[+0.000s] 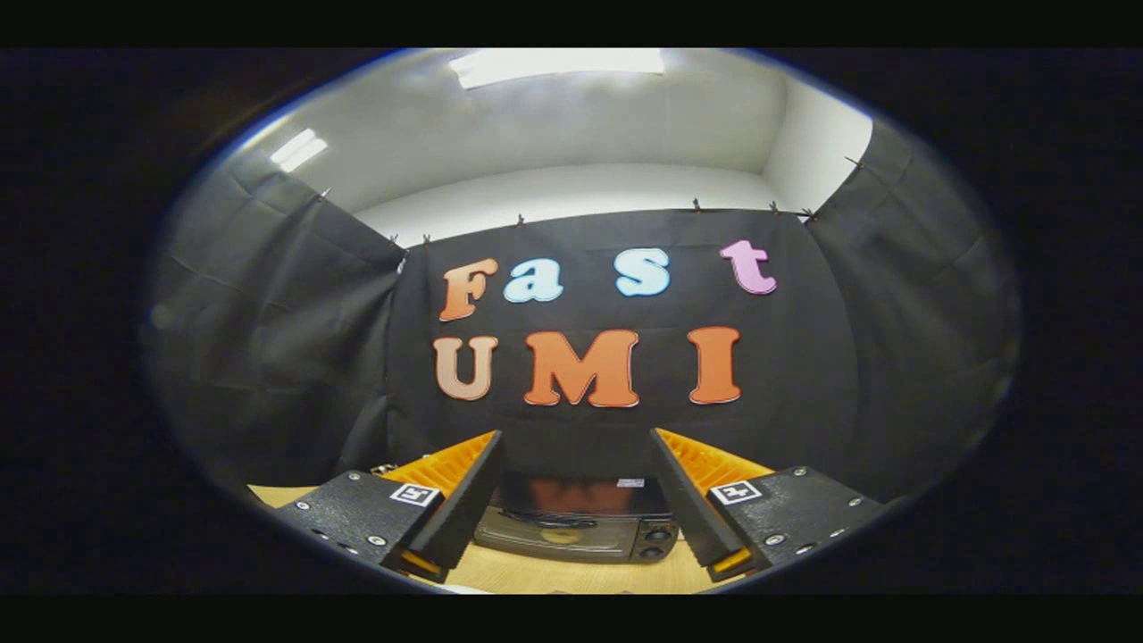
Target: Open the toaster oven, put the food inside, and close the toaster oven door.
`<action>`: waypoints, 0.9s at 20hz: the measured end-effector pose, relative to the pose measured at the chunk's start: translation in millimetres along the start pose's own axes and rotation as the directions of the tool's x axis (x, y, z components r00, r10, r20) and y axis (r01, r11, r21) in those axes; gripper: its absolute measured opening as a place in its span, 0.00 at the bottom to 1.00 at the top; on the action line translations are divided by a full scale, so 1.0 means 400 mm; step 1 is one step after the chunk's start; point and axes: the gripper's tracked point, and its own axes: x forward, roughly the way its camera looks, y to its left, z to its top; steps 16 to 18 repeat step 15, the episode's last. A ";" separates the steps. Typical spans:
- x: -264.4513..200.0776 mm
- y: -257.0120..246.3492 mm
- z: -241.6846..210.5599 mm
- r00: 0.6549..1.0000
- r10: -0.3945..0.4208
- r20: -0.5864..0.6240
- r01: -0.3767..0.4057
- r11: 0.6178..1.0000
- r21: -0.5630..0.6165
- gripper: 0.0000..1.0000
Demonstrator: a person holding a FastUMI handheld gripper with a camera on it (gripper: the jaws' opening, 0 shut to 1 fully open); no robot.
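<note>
From my remote seat I see the dark grey, glossy-topped box of the toaster oven (576,527), its glass door dim and brownish, with two black round knobs (658,542) stacked at its right side. It sits on a pale wood-grain table (571,576). The booth's cloth wall (268,339) is plain black, the ceiling (554,125) white.

The gripper (576,446) fingers stand wide apart.

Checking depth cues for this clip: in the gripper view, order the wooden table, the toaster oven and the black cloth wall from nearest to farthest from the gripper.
Gripper open, holding nothing.
1. Wooden table: directly below and between the fingers.
2. Toaster oven: ahead between the fingers, on the table, door closed.
3. Black cloth wall: behind the oven, farthest.
</note>
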 end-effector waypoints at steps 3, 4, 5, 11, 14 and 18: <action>0.000 -0.041 0.031 0.999 -0.040 0.026 0.040 0.999 -0.004 0.94; -0.003 -0.044 0.040 0.998 -0.045 0.032 0.046 0.999 -0.010 0.95; -0.004 -0.045 0.045 0.998 -0.047 0.034 0.047 0.999 -0.015 0.95; -0.008 -0.006 0.068 0.995 0.015 0.094 -0.015 1.000 -0.001 0.95; -0.001 -0.020 0.061 0.996 0.003 0.088 -0.001 1.000 -0.017 0.96; -0.002 -0.023 0.063 0.996 -0.002 0.088 0.004 1.000 -0.021 0.96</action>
